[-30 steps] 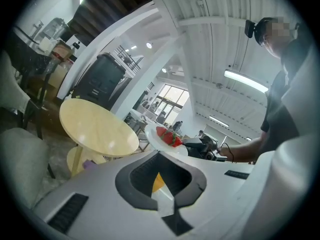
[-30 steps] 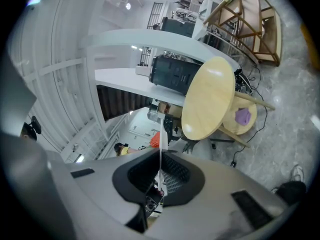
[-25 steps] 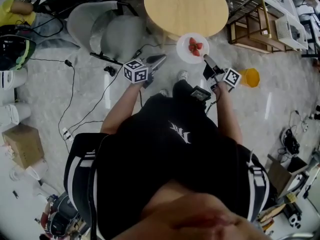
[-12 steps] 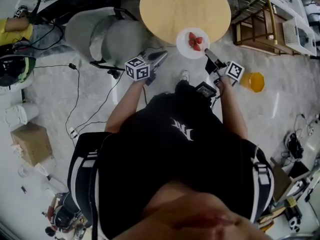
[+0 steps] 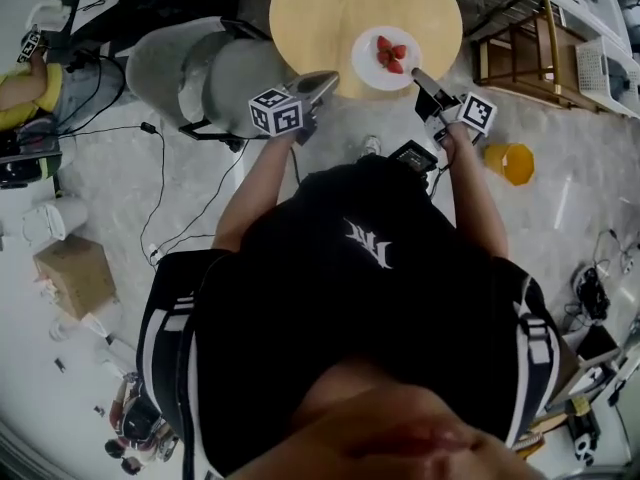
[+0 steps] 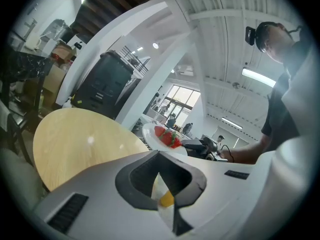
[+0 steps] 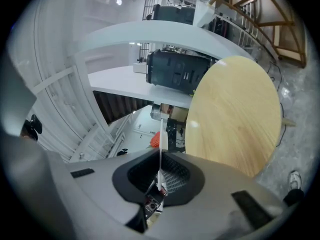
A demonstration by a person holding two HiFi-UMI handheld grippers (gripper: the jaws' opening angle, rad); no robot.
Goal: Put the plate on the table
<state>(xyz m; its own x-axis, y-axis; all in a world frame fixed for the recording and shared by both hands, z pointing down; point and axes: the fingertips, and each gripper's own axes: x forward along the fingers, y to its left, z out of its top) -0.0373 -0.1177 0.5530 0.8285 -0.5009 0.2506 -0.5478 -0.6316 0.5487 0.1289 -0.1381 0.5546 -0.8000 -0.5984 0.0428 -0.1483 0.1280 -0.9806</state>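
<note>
Wooden counter (image 5: 320,18) in the head view: your right claw (image 5: 425,86) grips the plate (image 5: 372,63) of strawberries (image 5: 391,54) over its near right edge, while your left claw (image 5: 322,83) sits at the near edge. Left gripper view: jaws pressed together, empty. Right gripper view: jaws clamp the plate's rim, seen edge-on.

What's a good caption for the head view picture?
Right gripper holds a plate of strawberries over the round wooden table.
</note>
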